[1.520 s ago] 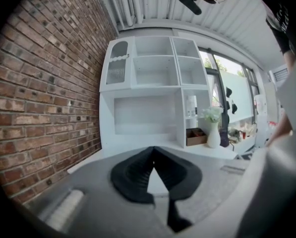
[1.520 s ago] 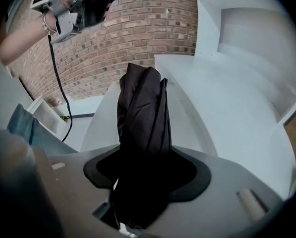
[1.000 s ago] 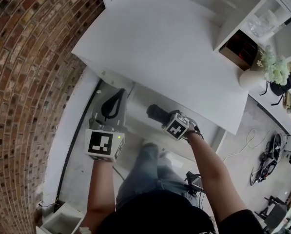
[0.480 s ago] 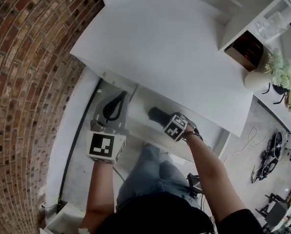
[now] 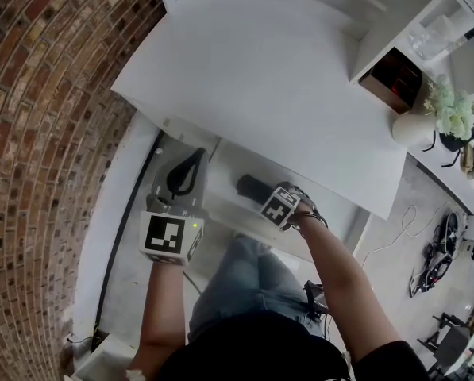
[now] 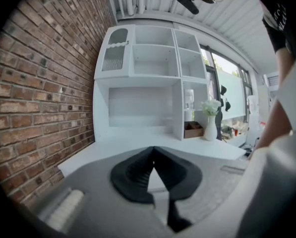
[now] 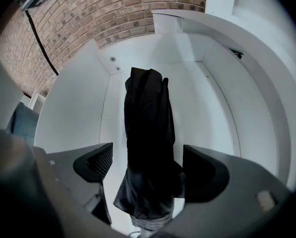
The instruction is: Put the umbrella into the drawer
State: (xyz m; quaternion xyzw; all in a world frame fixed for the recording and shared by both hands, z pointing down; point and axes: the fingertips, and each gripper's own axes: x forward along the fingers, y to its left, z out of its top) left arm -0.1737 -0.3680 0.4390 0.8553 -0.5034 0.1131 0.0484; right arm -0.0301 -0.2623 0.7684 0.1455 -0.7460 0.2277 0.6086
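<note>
1. Releasing is the step in hand: the right gripper [image 7: 148, 163] points down into the open drawer [image 7: 212, 113], and its jaws have just been opening.
2. The folded black umbrella [image 7: 148, 123] lies on the drawer floor between the wide jaws, which do not press it.
3. The left gripper [image 6: 153, 149], jaws closed on nothing, hovers near the drawer's left end.
4. Next, probably, the right gripper must rise without catching the fabric, then the drawer needs closing.

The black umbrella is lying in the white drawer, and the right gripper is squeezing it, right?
Not squeezing: the right gripper has just been opening; its jaws stand apart, off the black umbrella between them, as the right gripper view shows. It does lie in the white drawer.
</note>
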